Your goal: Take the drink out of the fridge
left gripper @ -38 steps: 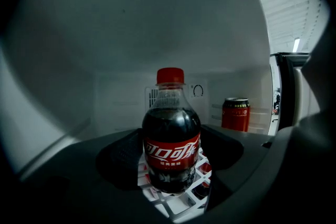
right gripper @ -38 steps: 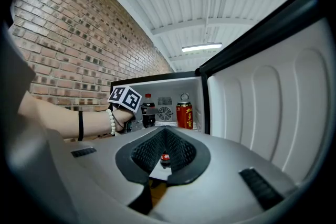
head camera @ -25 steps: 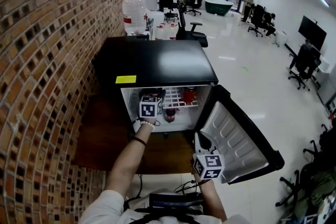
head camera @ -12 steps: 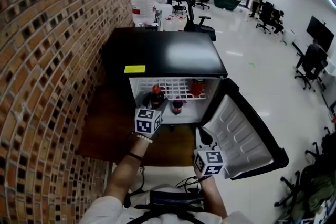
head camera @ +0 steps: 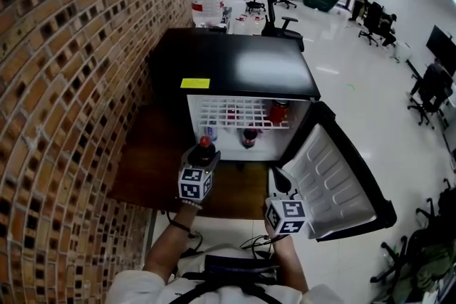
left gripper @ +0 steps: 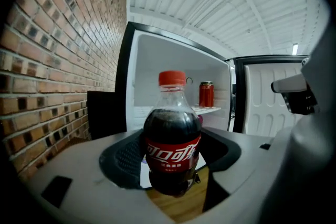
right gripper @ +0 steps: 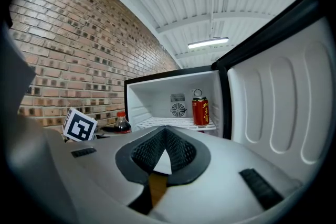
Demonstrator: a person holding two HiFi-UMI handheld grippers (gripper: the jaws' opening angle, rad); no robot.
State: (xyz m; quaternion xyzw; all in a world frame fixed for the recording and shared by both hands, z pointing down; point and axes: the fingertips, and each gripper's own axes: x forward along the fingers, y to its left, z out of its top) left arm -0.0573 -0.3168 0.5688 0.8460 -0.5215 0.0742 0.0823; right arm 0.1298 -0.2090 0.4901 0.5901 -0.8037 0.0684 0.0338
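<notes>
A small cola bottle (left gripper: 172,139) with a red cap and red label stands upright between my left gripper's (left gripper: 172,159) jaws, which are shut on its lower body. In the head view the bottle (head camera: 205,146) and left gripper (head camera: 201,159) hang just in front of the open black mini fridge (head camera: 235,67), over the wooden floor. My right gripper (right gripper: 165,136) is shut and empty; it sits low beside the open fridge door (head camera: 335,181), as the head view shows (head camera: 279,190). From it I see the bottle (right gripper: 122,123) to the left.
Inside the fridge a red can (head camera: 278,112) stands on the white wire shelf (head camera: 235,114), and another dark bottle (head camera: 249,137) stands below it. A brick wall (head camera: 71,82) runs along the left. Office chairs and people are far behind.
My left gripper has drawn back out of the fridge toward me with the cola bottle in it. The right gripper has stayed by the door.
</notes>
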